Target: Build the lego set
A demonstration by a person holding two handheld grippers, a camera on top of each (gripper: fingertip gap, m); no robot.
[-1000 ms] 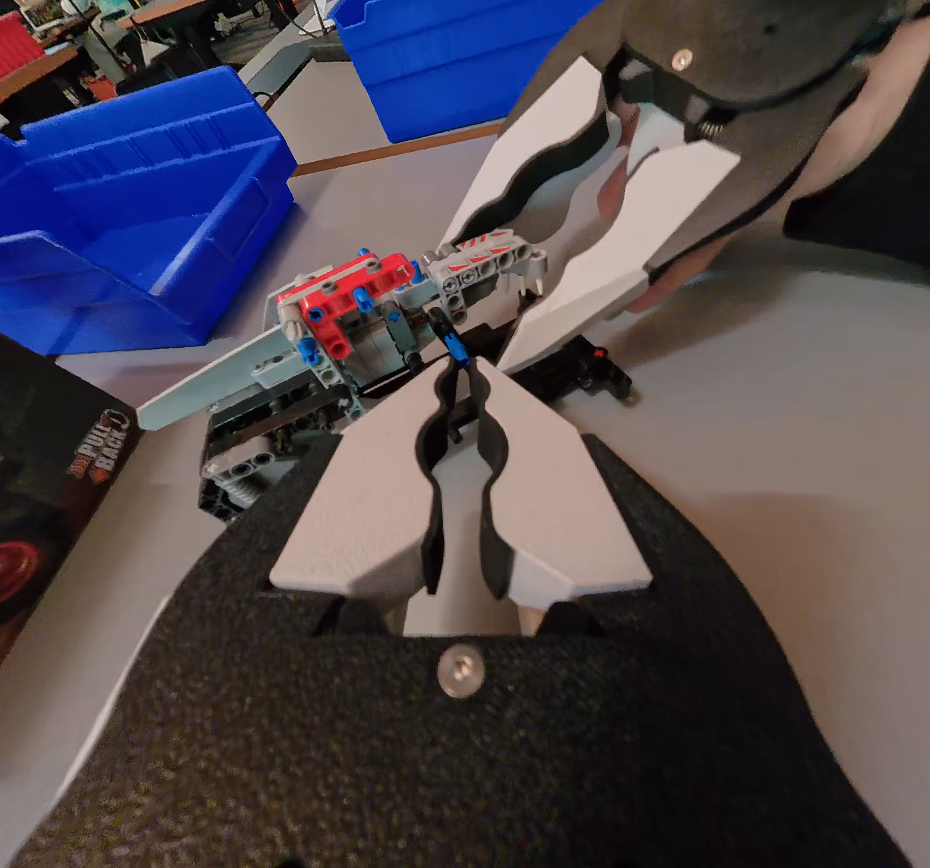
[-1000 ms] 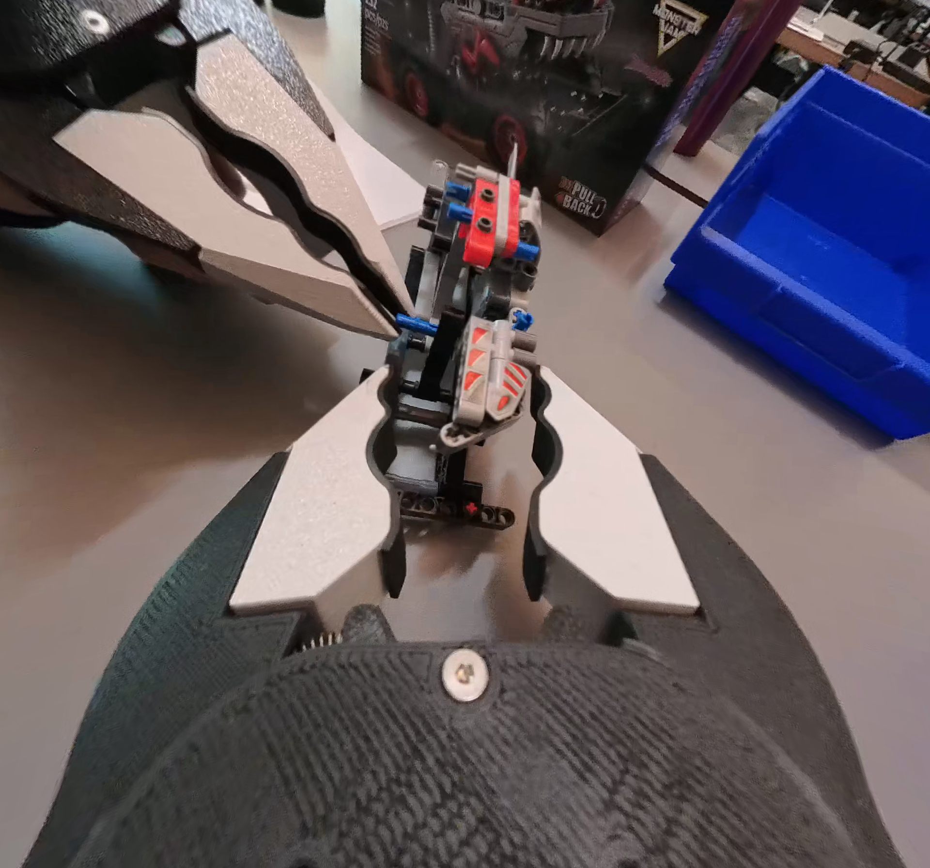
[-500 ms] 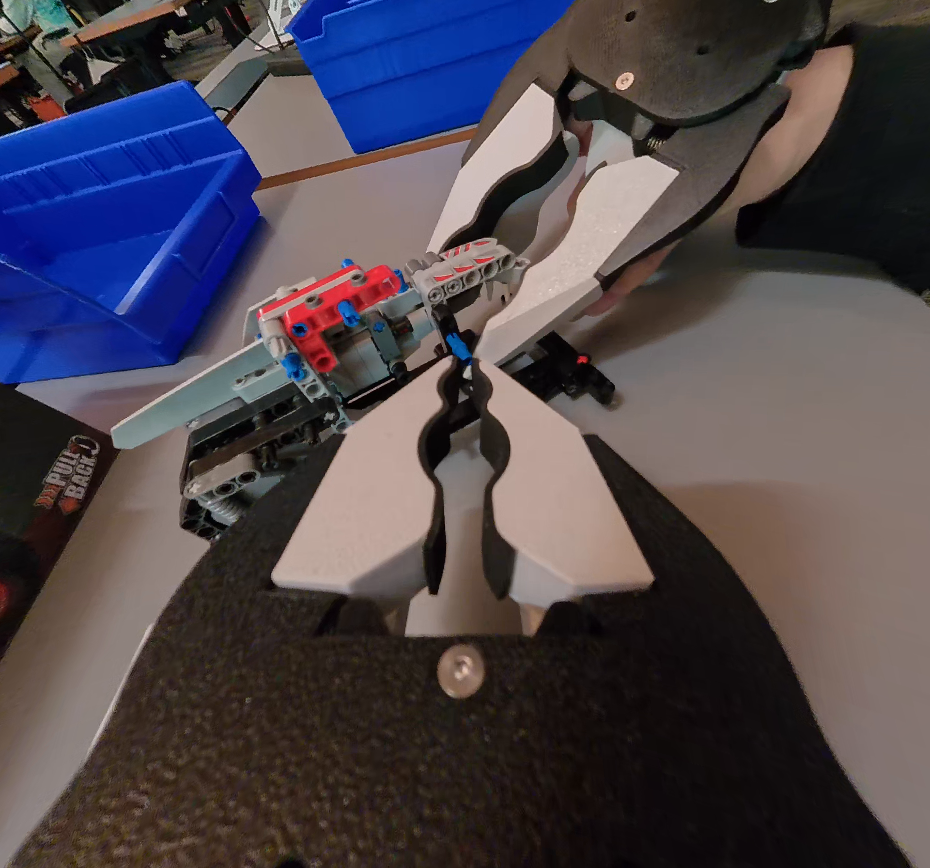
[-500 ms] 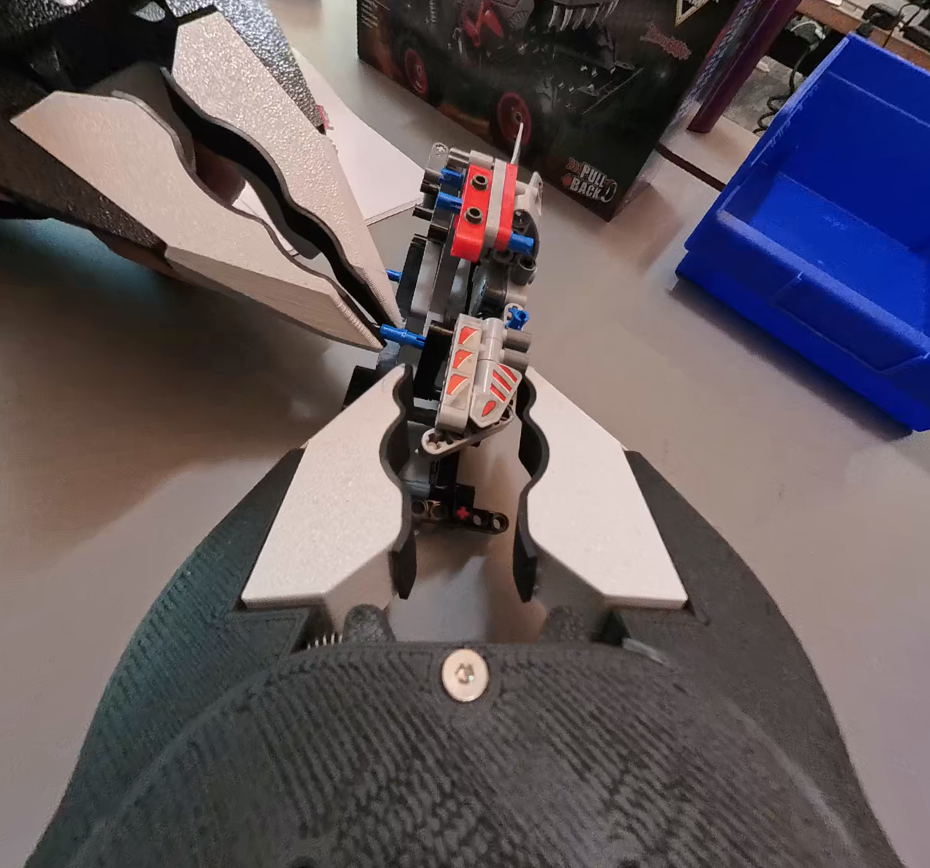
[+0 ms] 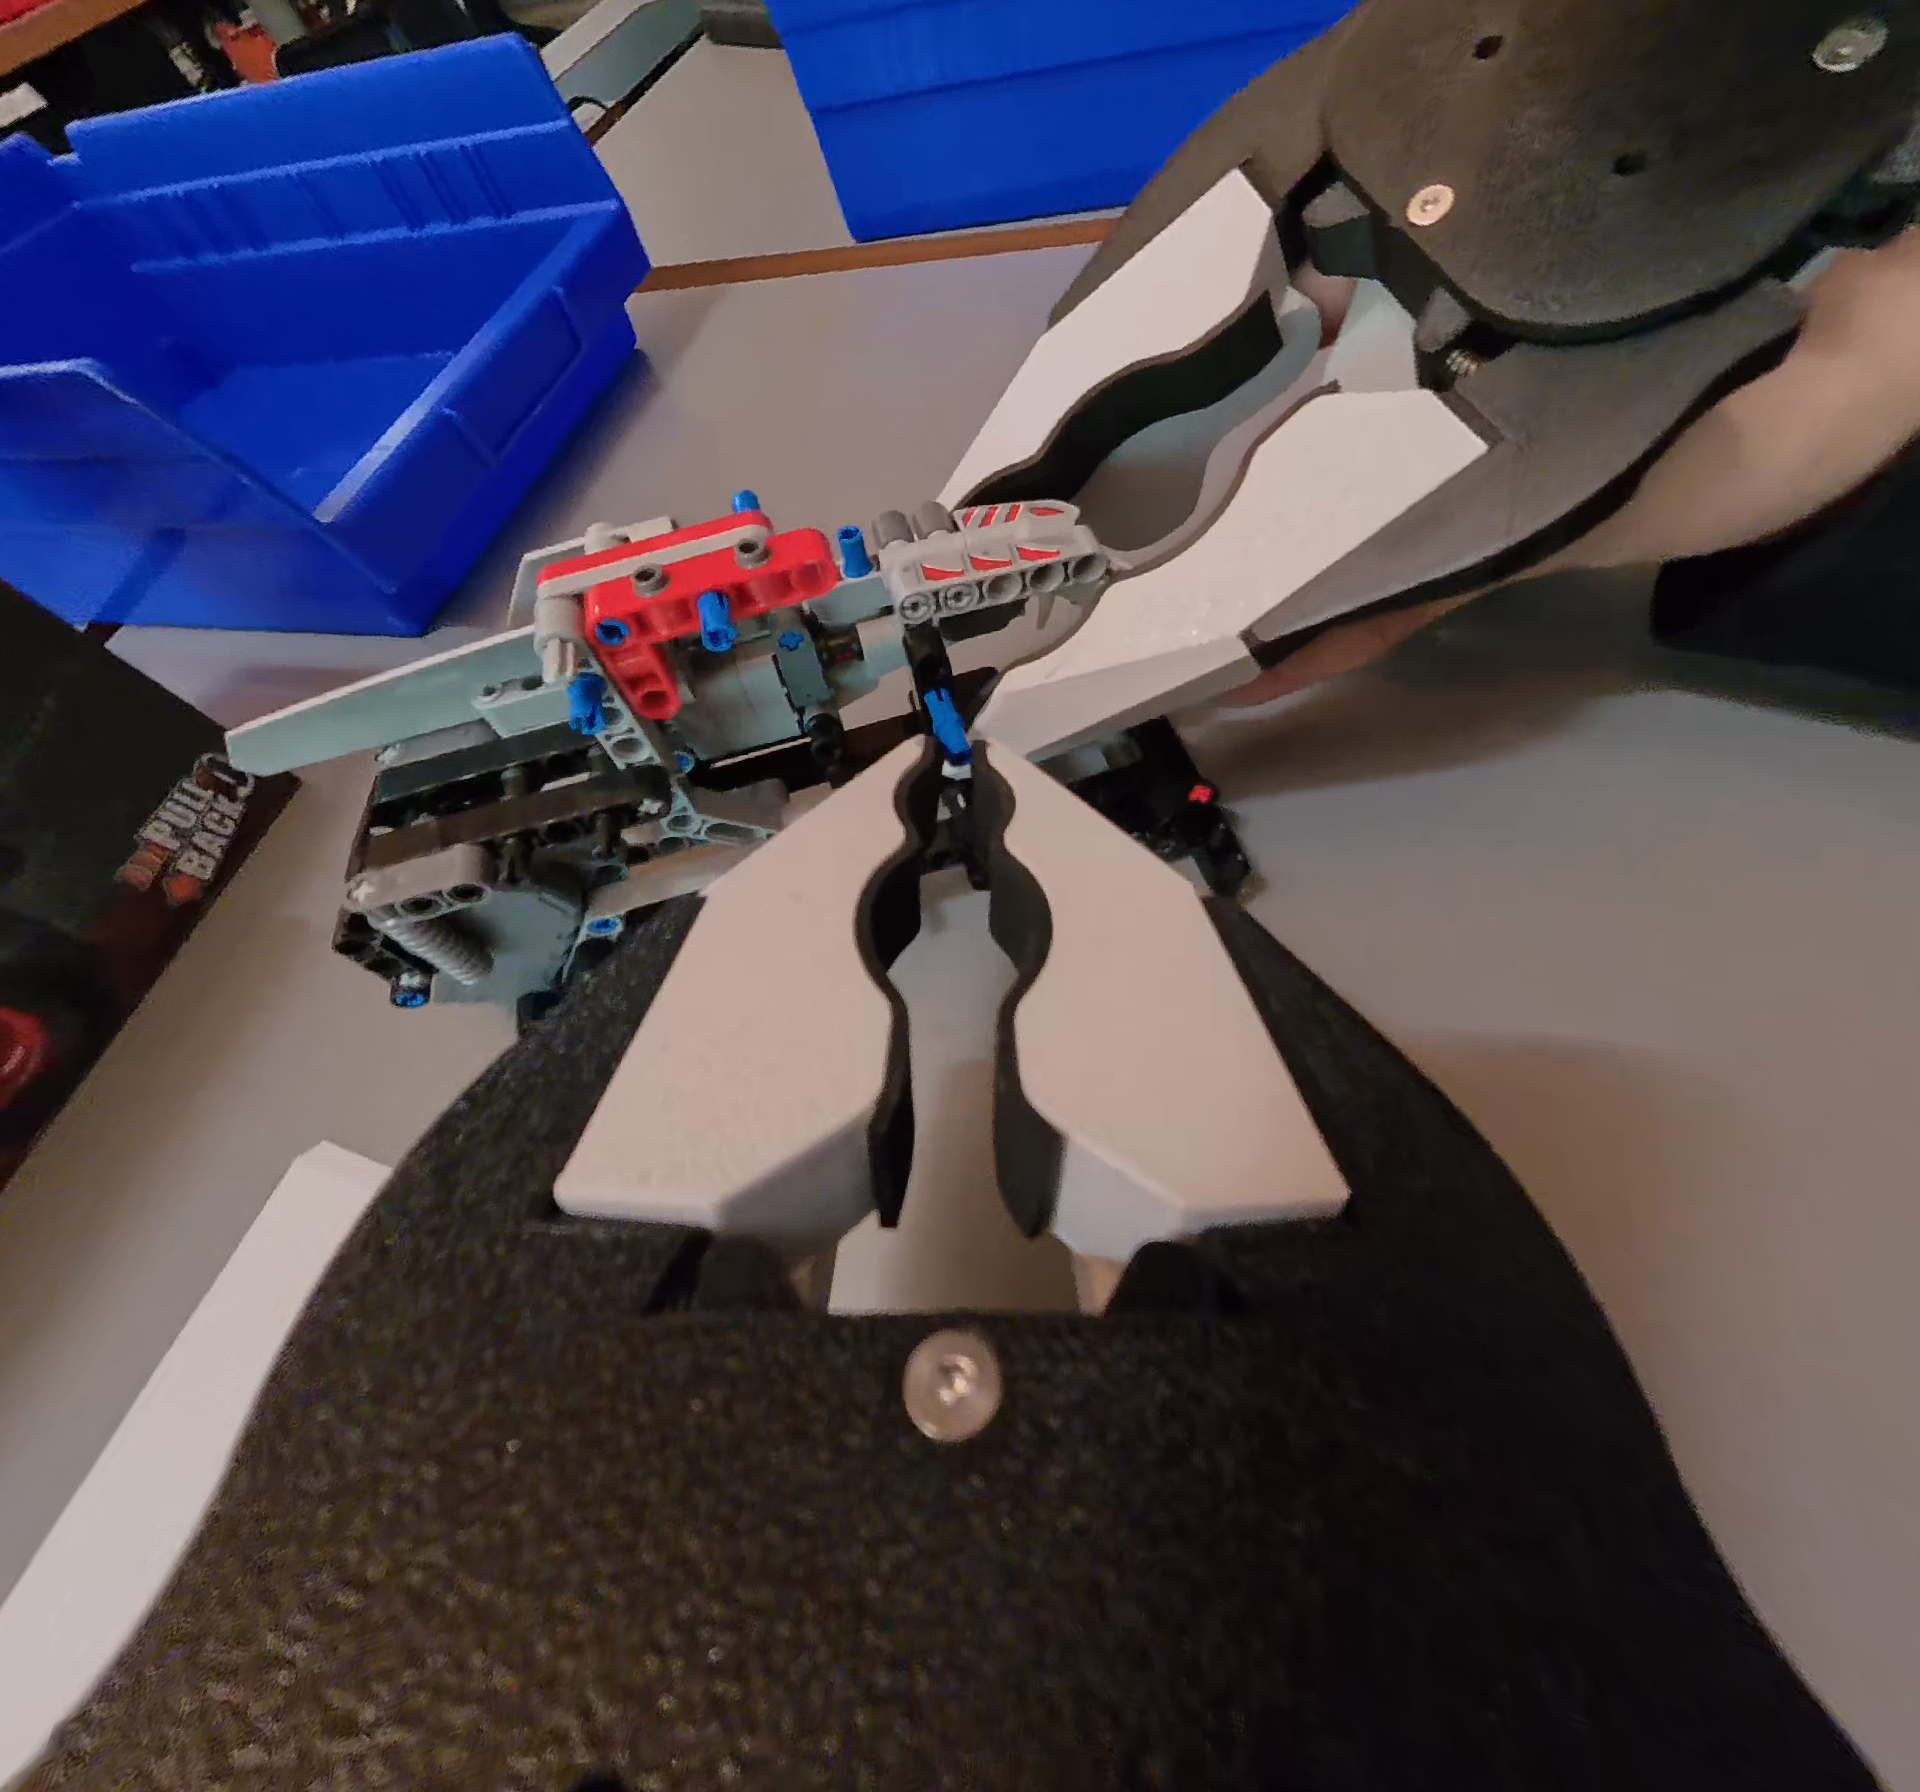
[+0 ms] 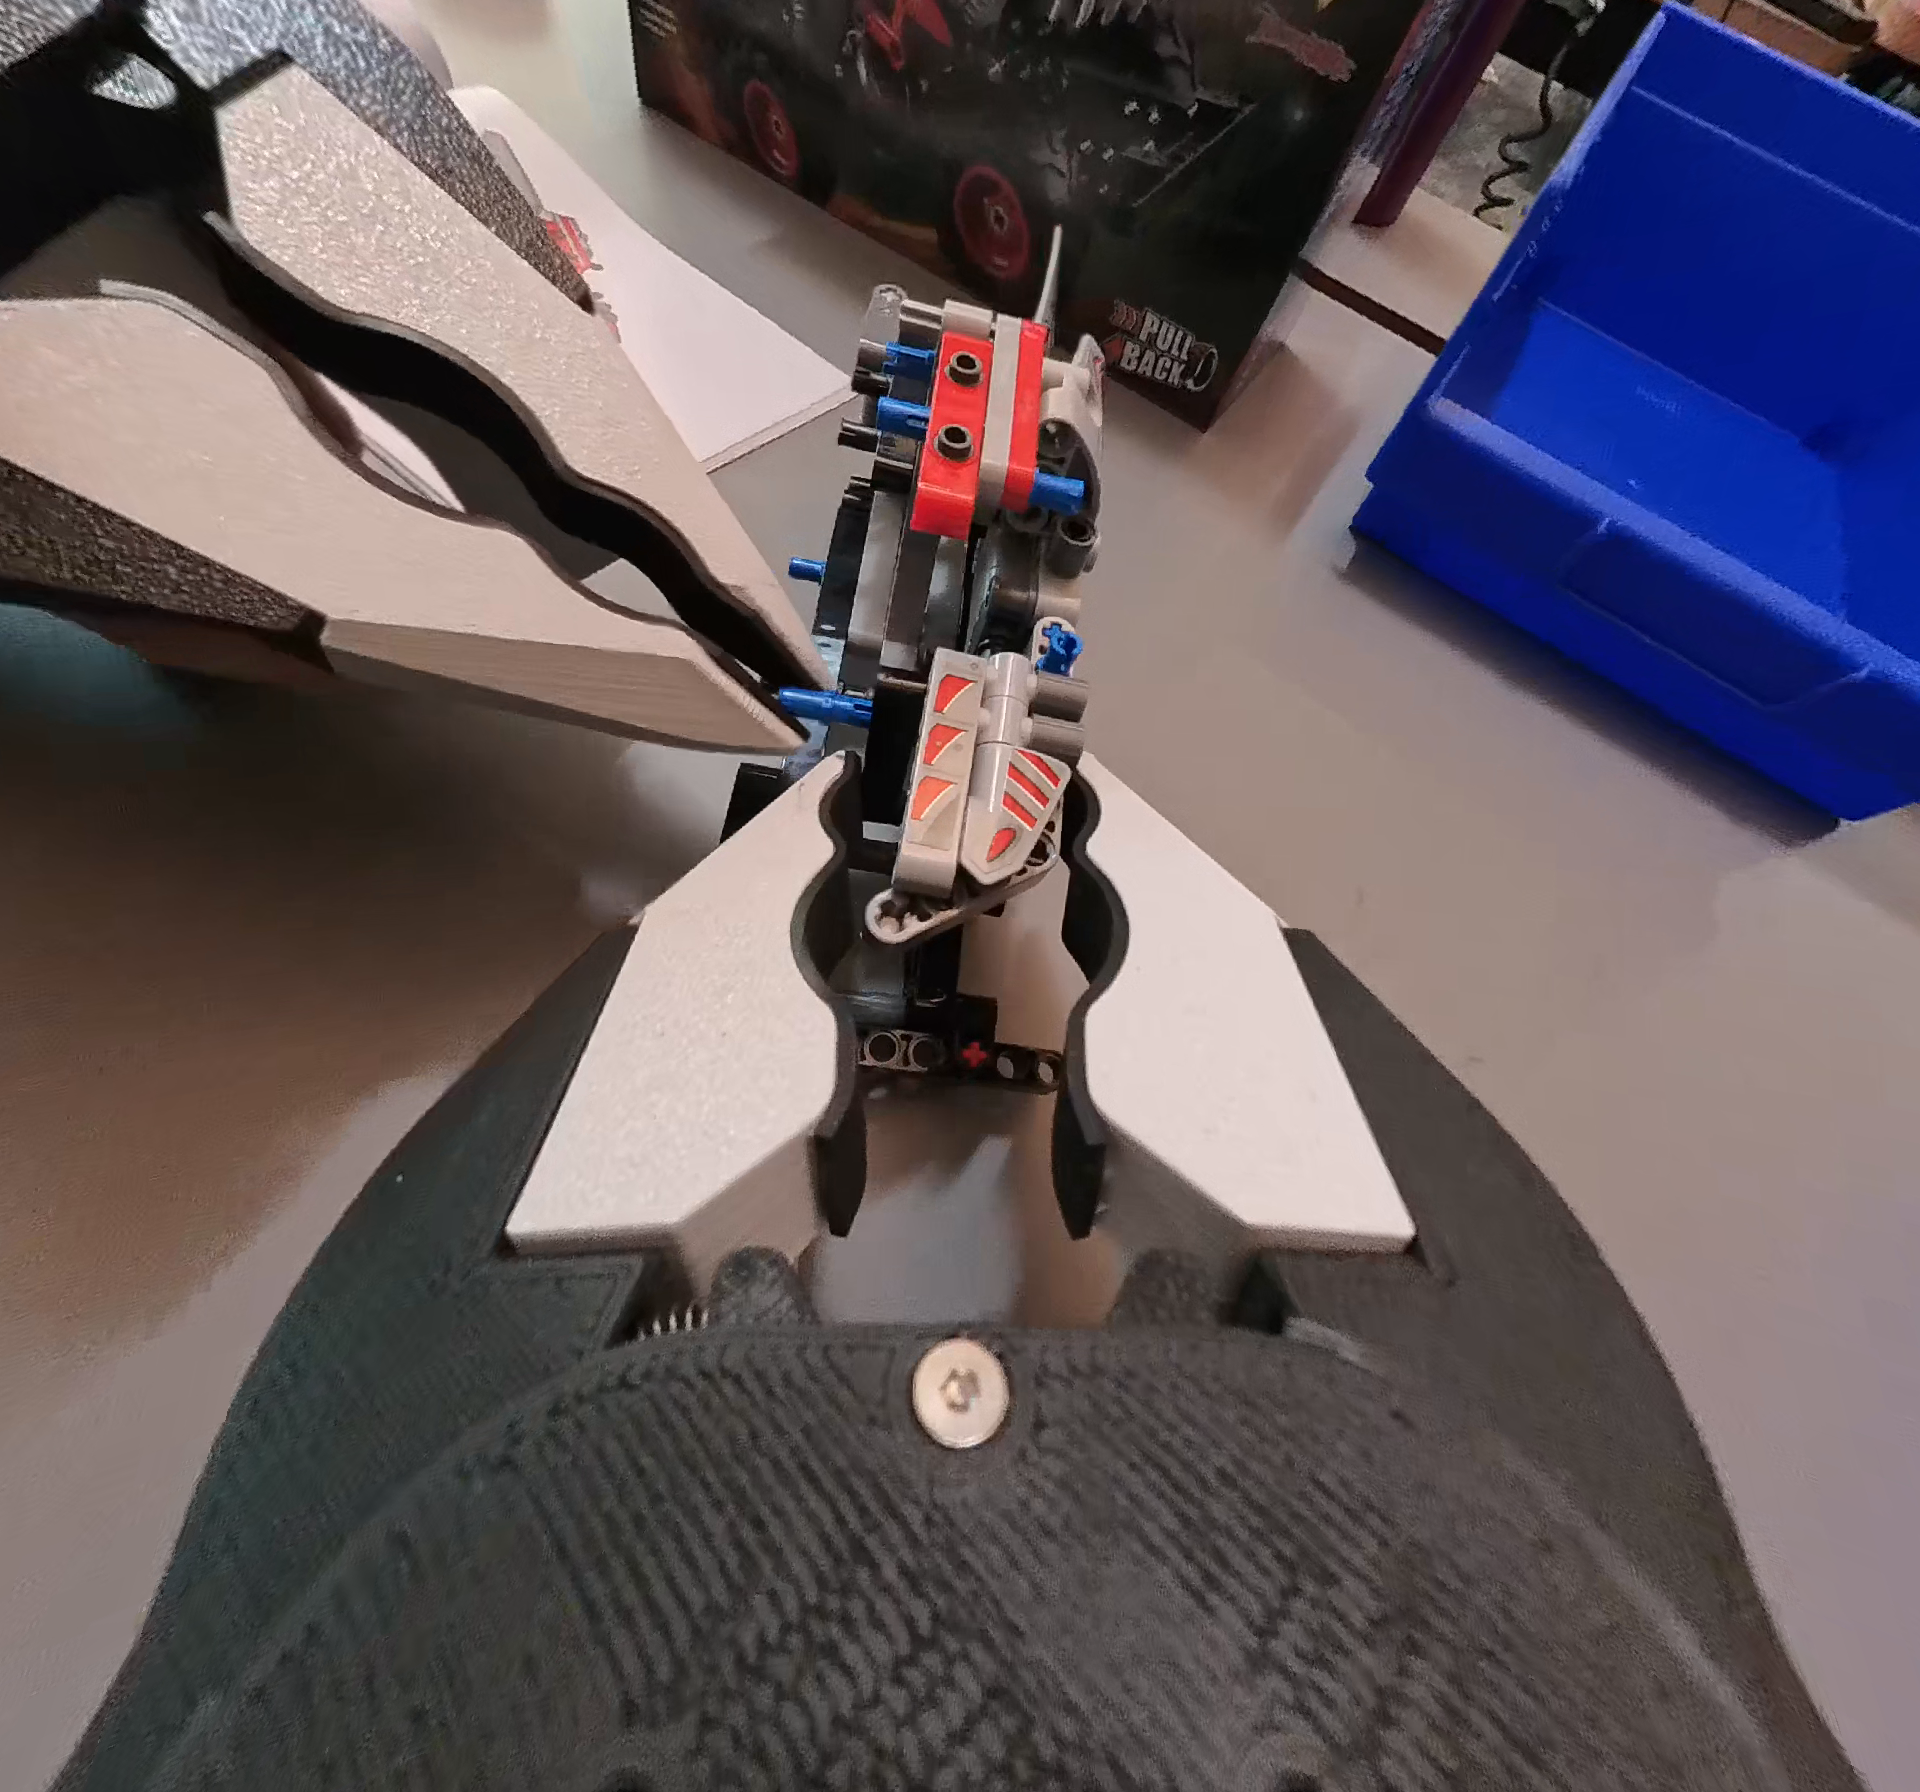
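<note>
On the grey table (image 5: 1558, 911) stands the lego model (image 5: 665, 703). The left gripper (image 5: 951, 755) pinches a blue pin (image 6: 821, 703) at its side. The right gripper (image 6: 961, 807) clamps the model's end (the grey striped part (image 6: 982, 797)).

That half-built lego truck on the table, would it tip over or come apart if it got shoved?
The lego model looks tall and narrow on a small black base, so a sideways shove could probably tip it. The thin grey panel juts out unsupported and may pop off. The right gripper around its front end likely steadies it.
</note>
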